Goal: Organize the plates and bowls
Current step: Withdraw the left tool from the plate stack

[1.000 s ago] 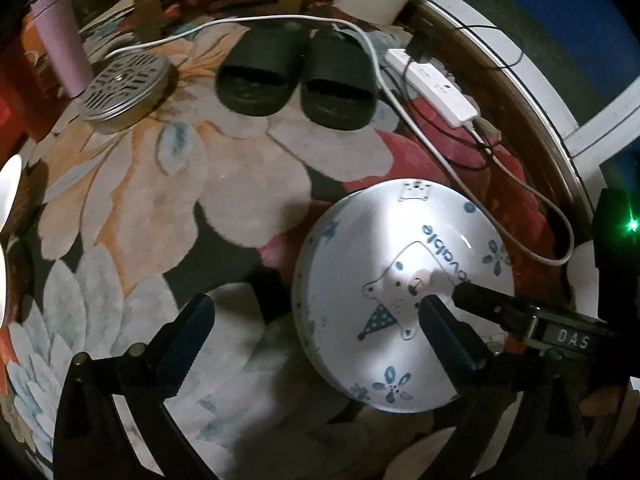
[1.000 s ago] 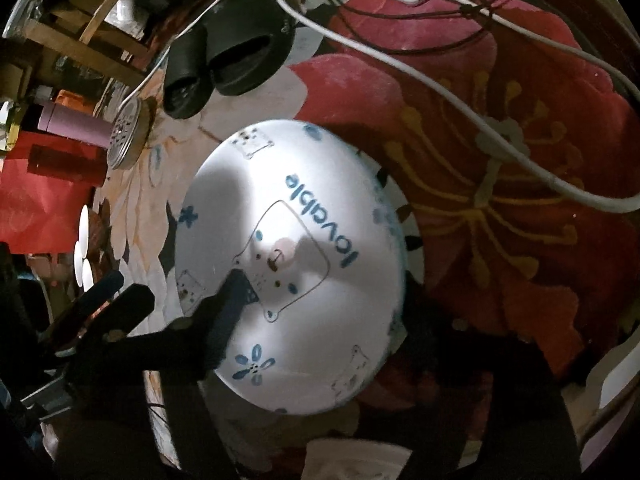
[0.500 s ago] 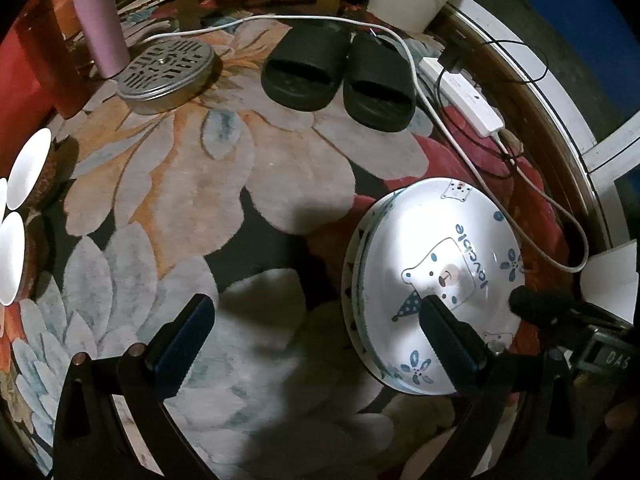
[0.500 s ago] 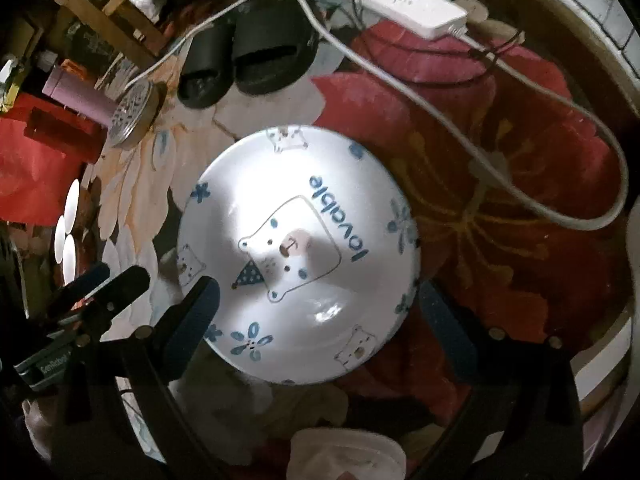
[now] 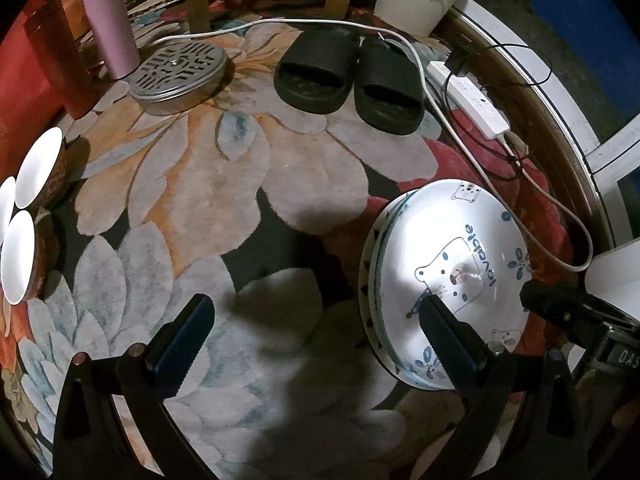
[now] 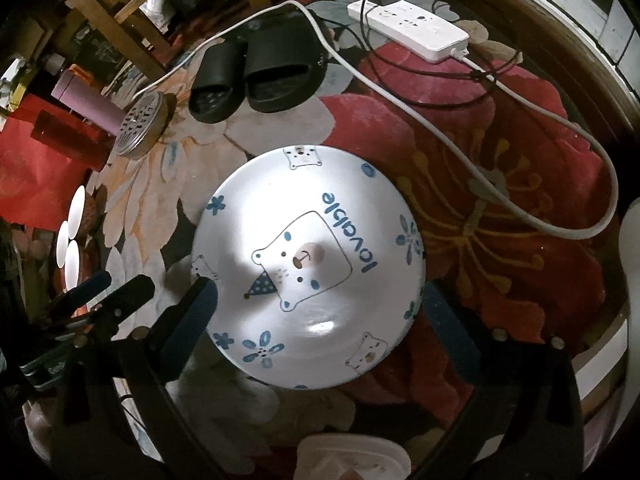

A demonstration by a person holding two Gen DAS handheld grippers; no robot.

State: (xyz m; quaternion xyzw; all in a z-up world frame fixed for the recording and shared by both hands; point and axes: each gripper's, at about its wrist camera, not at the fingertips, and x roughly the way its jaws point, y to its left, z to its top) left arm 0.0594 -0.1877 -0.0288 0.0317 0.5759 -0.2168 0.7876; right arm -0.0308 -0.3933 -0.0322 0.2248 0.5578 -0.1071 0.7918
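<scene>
A white plate with a blue bear and the word "lovable" (image 6: 308,264) lies on the flowered rug; in the left wrist view (image 5: 452,276) it tops a stack of plates at the right. My right gripper (image 6: 320,316) is open above it, fingers either side, not touching. My left gripper (image 5: 316,336) is open and empty over the rug, left of the stack, its right finger (image 5: 448,332) overlapping the plate's near edge. Three small white bowls (image 5: 24,216) with brown outsides sit at the far left, also in the right wrist view (image 6: 70,232).
Black slippers (image 5: 348,76), a round perforated metal tin (image 5: 180,74), a pink tumbler (image 5: 110,24) and a red one (image 5: 60,64) stand at the back. A white power strip (image 6: 408,30) and its cables (image 6: 520,92) lie right of the plates.
Both grippers have drawn back and up from the plate. The right gripper, whose finger lay over the plate, now straddles it open. The bowls at the left have come into view.
</scene>
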